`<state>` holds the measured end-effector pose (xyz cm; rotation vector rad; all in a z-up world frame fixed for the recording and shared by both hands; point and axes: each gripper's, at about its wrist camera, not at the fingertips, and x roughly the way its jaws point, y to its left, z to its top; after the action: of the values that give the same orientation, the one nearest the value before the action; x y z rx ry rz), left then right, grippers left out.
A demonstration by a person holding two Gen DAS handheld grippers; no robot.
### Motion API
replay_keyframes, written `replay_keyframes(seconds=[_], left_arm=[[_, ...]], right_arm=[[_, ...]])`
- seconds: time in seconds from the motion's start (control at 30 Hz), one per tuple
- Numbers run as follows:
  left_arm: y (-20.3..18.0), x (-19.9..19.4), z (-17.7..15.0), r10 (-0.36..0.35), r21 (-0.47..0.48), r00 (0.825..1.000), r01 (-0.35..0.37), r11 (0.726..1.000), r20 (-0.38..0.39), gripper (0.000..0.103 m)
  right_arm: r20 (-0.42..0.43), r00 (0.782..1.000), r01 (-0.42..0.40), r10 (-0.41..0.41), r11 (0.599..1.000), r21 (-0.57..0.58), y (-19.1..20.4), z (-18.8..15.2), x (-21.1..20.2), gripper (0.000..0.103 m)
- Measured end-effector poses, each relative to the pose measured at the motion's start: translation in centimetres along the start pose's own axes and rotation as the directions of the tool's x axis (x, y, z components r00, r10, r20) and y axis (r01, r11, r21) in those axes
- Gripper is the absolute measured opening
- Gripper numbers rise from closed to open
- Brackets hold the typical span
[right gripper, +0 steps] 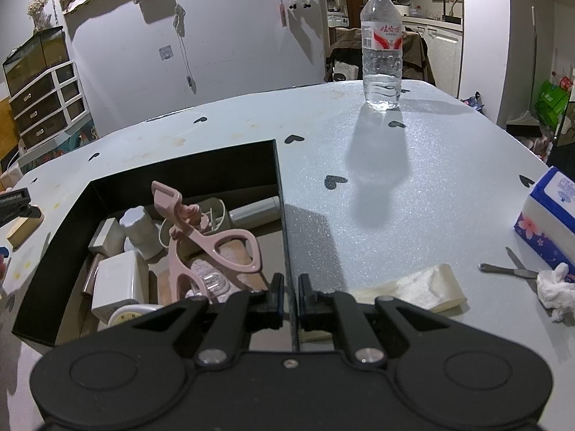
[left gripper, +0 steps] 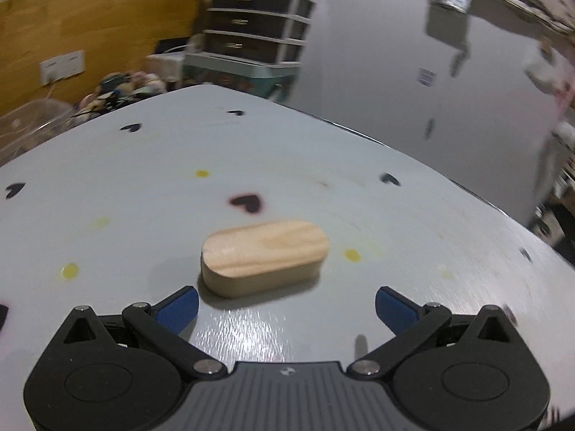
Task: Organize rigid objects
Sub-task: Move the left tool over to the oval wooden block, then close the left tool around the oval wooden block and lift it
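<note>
An oval wooden block (left gripper: pixel 264 256) lies flat on the pale table (left gripper: pixel 125 197), just ahead of my left gripper (left gripper: pixel 286 305). That gripper is open, its blue pads (left gripper: pixel 179 309) wide apart and touching nothing. In the right wrist view the same block (right gripper: pixel 23 228) shows at the far left edge, left of an open black box (right gripper: pixel 64 233). My right gripper (right gripper: pixel 290 287) is shut on the box's thin right wall. Inside the box lie a pink eyelash curler (right gripper: pixel 212 237), a white jar (right gripper: pixel 138 228) and several other small white items.
A clear water bottle (right gripper: pixel 381 46) stands at the far side of the table. At the right lie a tissue pack (right gripper: pixel 550 215), small metal scissors (right gripper: pixel 510 267), a crumpled tissue (right gripper: pixel 555 289) and a folded cream sheet (right gripper: pixel 413 287). A drawer unit (left gripper: pixel 251 32) stands beyond the table's edge.
</note>
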<state>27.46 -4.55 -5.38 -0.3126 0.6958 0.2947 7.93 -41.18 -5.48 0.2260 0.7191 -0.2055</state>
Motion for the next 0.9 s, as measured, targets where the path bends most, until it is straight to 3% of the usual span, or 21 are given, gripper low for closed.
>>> replay_keyframes(seconds=[0.3, 0.53, 0.67, 0.9], left_arm=[[-1.8, 2.1, 0.5, 0.136, -0.069, 0.987, -0.131, 0.989, 0.089, 0.102], [-3.1, 3.4, 0.5, 0.208, -0.038, 0.971, -0.205, 0.978, 0.12, 0.099], [-2.9, 3.4, 0.6, 0.215, -0.029, 0.968, -0.213, 0.977, 0.129, 0.089], [-2.1, 3.4, 0.8, 0.143, 0.028, 0.981, -0.148, 0.989, 0.13, 0.089]], right_arm=[[-0.004, 1.0, 0.002, -0.002, 1.0, 0.0, -0.1, -0.1, 0.2, 0.009], [-0.005, 1.0, 0.002, -0.002, 1.0, 0.001, 0.0, -0.1, 0.3, 0.009], [-0.005, 1.0, 0.002, -0.002, 1.0, 0.001, 0.0, -0.1, 0.3, 0.009], [-0.004, 1.0, 0.002, -0.002, 1.0, 0.001, 0.0, -0.1, 0.3, 0.009]])
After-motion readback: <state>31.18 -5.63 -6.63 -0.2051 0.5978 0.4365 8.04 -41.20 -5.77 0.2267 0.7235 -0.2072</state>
